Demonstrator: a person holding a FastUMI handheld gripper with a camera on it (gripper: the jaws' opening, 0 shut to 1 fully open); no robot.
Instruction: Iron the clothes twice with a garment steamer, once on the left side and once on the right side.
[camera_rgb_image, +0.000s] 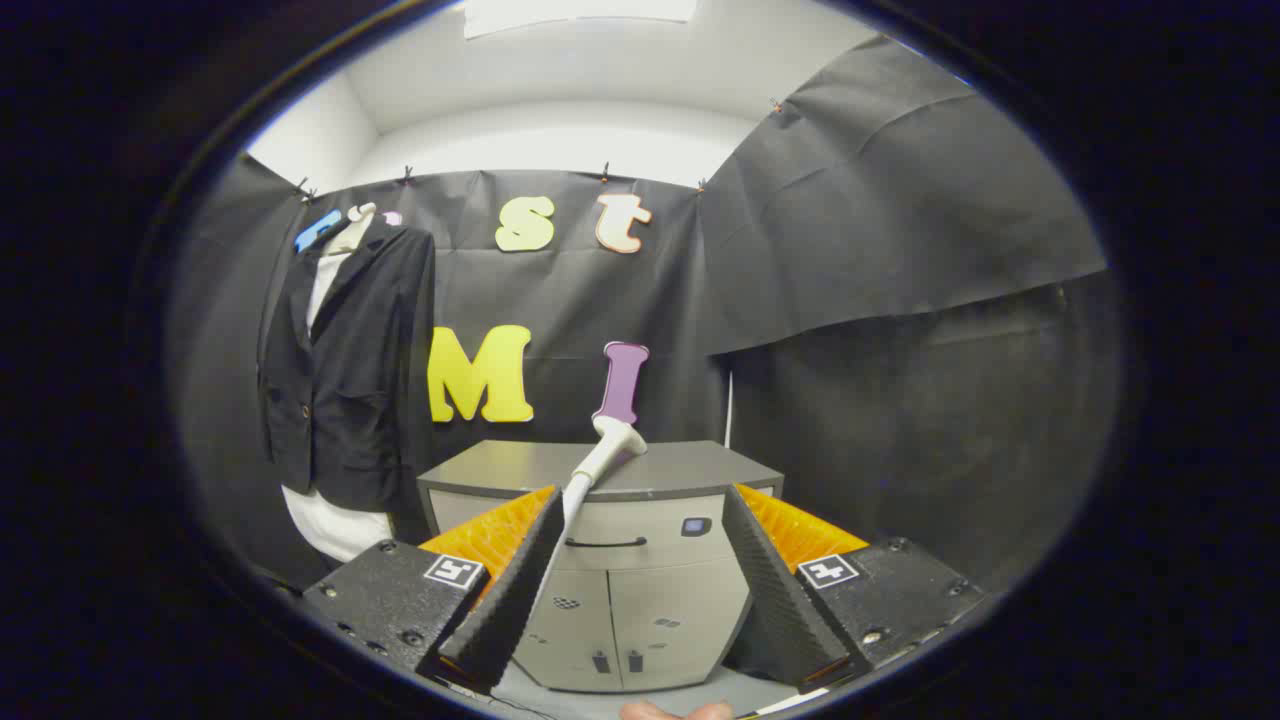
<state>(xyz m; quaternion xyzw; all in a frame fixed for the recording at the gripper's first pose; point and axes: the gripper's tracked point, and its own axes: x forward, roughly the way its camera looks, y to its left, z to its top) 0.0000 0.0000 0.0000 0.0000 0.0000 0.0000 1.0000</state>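
hand-held gripper with fingers spread apart and holding nothing, white garment steamer lying on the grey cabinet surface just ahead, black jacket hanging beyond, left of cabinet

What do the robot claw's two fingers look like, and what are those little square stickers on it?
The gripper has two long wedge-shaped fingers with a bumpy, ribbed texture on their inner faces. Behind them sit orange ribbed pieces and two dark blocks with screws. Each block carries a small white square sticker with a black pattern, like a tiny code. The fingers stand apart, open.
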